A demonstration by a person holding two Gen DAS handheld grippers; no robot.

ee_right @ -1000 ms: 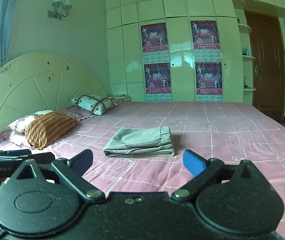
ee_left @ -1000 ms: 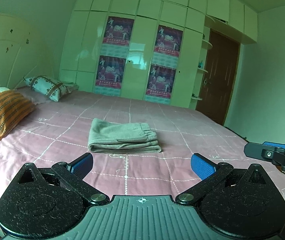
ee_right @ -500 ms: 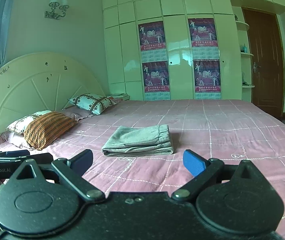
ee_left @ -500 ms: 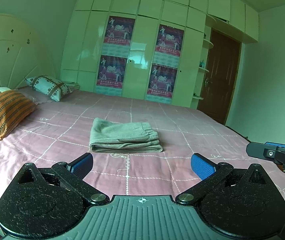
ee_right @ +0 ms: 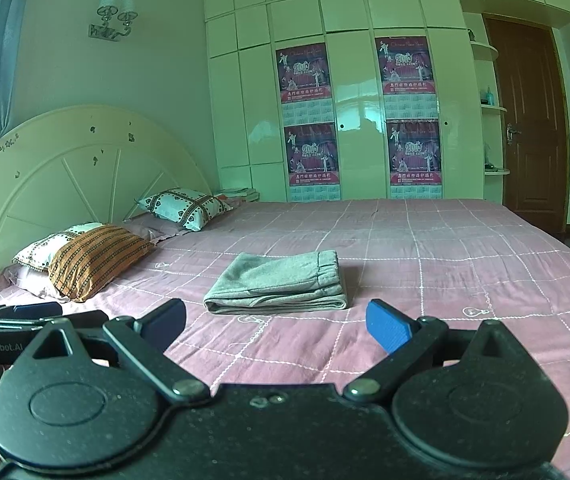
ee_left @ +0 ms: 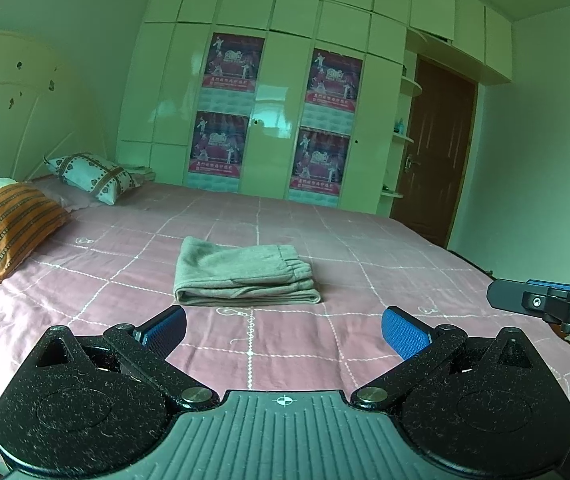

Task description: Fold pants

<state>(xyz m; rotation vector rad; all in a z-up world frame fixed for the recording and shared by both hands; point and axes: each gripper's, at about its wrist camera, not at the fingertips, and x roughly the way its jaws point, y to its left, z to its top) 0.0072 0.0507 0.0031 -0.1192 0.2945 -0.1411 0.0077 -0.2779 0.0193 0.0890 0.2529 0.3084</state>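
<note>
Pants point(ee_left: 245, 276) folded on bed point(ee_left: 365, 240); pillows point(ee_left: 5, 228) well apart.

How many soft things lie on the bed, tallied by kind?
Pillows: 3 (orange striped, patterned one behind it, patterned one farther back)
Folded pants: 1
Total: 4

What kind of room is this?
A bedroom, most likely in a home: a wide bed with a rounded headboard, pillows by it, and a tall built-in wardrobe along the far wall.
</note>
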